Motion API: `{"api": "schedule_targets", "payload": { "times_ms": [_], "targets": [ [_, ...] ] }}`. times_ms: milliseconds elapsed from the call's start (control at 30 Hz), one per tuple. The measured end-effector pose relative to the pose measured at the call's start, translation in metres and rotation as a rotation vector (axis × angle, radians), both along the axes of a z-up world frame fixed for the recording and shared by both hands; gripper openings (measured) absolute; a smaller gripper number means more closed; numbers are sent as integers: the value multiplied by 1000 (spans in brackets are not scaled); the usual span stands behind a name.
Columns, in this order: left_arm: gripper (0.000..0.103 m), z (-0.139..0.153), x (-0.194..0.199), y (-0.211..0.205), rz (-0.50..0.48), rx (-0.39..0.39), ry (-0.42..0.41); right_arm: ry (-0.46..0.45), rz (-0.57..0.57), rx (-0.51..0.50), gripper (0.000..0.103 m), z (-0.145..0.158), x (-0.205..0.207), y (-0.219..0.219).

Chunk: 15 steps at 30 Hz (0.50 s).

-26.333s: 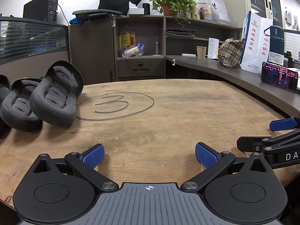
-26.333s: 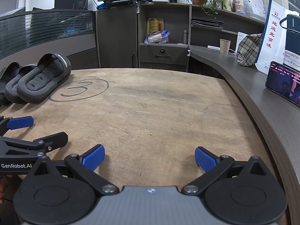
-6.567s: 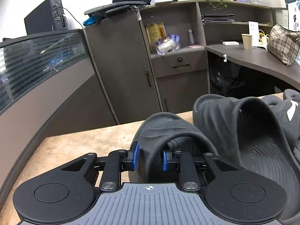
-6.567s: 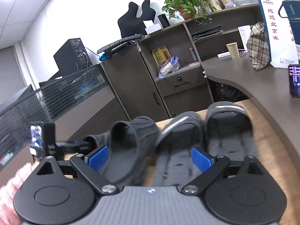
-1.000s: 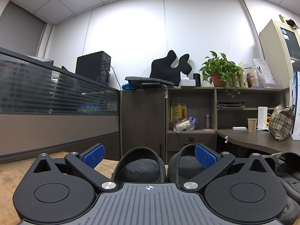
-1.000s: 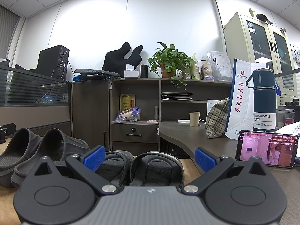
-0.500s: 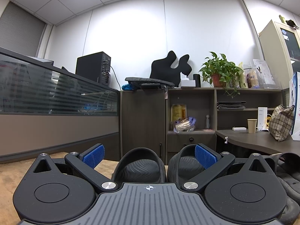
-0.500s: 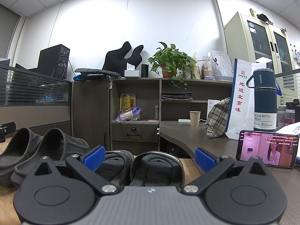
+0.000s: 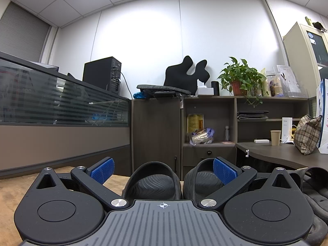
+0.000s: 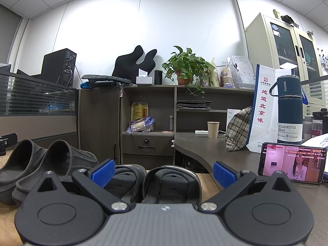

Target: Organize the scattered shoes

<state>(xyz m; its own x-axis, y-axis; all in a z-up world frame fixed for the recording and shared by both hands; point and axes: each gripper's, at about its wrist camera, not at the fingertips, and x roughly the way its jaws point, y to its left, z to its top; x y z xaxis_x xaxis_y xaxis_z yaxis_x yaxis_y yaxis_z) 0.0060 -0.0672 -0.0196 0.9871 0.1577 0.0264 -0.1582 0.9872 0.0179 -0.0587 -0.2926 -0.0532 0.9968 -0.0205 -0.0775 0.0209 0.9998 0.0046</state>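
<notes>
The left gripper is wide apart behind the ribbed slippers; the right gripper is also apart, behind the strap sandals

The right gripper gapes wide behind two black sandals lying side by side.

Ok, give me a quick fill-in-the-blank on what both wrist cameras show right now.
1. The left gripper has its jaws ____.
2. The right gripper faces a pair of strapped ____.
3. The phone lies to the ____ of the right gripper.
4. The paper cup stands on the ____.

Missing words: open; sandals; right; desk
</notes>
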Motion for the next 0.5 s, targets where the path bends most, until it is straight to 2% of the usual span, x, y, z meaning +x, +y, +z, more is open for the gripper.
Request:
{"api": "schedule_targets", "payload": {
  "times_ms": [500],
  "targets": [
    [103,-1,-1,2,-1,0,-12,1,0,-1,103,1,-1,2]
  ]
}}
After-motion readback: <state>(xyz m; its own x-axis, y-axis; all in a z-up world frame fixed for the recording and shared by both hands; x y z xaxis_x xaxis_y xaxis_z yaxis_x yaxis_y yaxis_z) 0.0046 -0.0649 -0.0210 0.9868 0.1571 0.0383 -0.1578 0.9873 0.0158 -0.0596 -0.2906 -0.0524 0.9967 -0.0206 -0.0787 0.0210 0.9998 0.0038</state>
